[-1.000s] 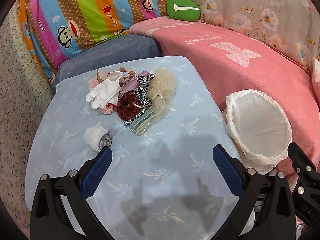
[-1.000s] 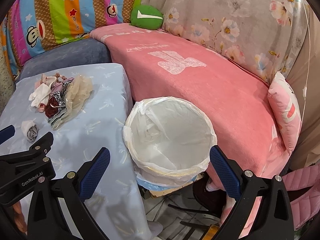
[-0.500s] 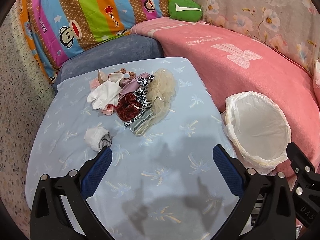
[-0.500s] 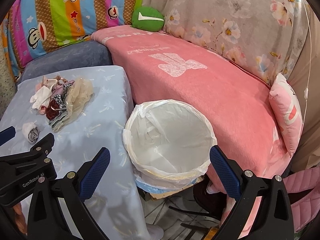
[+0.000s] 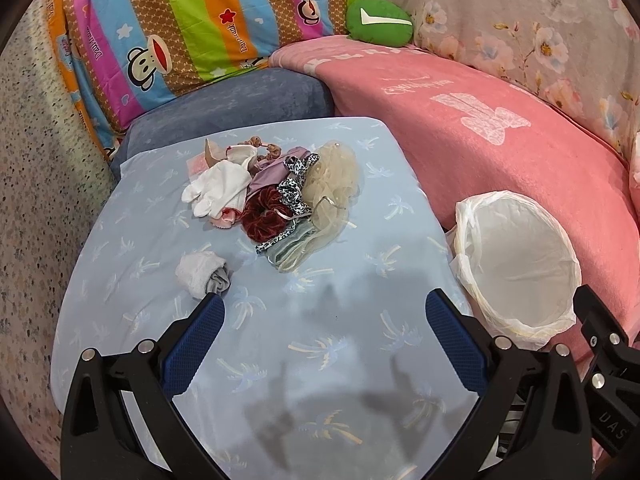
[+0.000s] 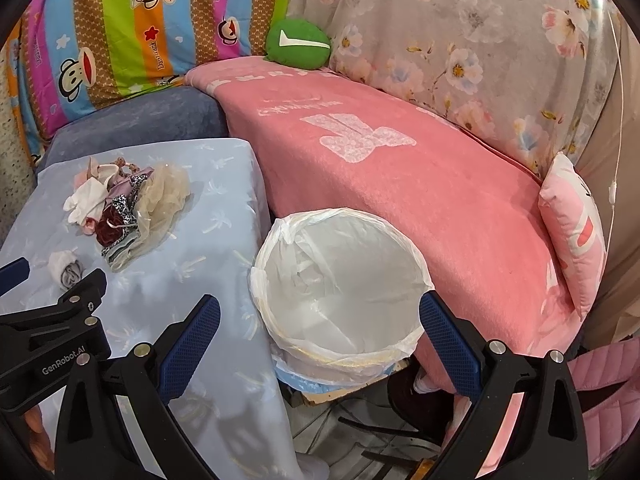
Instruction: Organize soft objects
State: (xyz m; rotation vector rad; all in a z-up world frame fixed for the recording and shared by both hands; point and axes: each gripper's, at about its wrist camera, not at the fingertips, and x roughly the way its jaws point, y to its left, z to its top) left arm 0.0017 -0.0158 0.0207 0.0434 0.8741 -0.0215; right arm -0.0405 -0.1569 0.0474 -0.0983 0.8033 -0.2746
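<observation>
Blue textured pads line both fingers of the left gripper (image 5: 323, 312), which stand wide apart with nothing between them, poised above the near part of a table (image 5: 280, 360) draped in a pale blue cloth printed with palm trees. Its left fingertip (image 5: 212, 310) sits just beside a rolled white and grey sock (image 5: 204, 276), though whether they touch cannot be told. Equally spread and empty, the right gripper (image 6: 318, 312) frames a round bin lined with a white plastic bag (image 6: 340, 280), which stands off the table's right edge against a pink blanket (image 6: 400, 184) covering a sofa; whether its fingers touch the bin cannot be told, and the bag holds nothing visible. Farther in, toward the table's middle and far edge, lies a heap of soft things: a dark red velvet scrunchie (image 5: 262, 216), a leopard-print band (image 5: 292, 196) draped across it, a beige tulle scrunchie (image 5: 332, 180) on the right side, a folded pale green cloth (image 5: 292, 250) at the near side, a white glove (image 5: 218, 194) on the left, and a mauve satin piece (image 5: 272, 172) behind. Beyond the table's far edge sits a grey-blue cushion (image 5: 240, 100), then a striped monkey-print fabric (image 5: 180, 20), a green plush (image 5: 378, 22) at the back of the blanket, and a floral cover (image 6: 460, 40) behind.
</observation>
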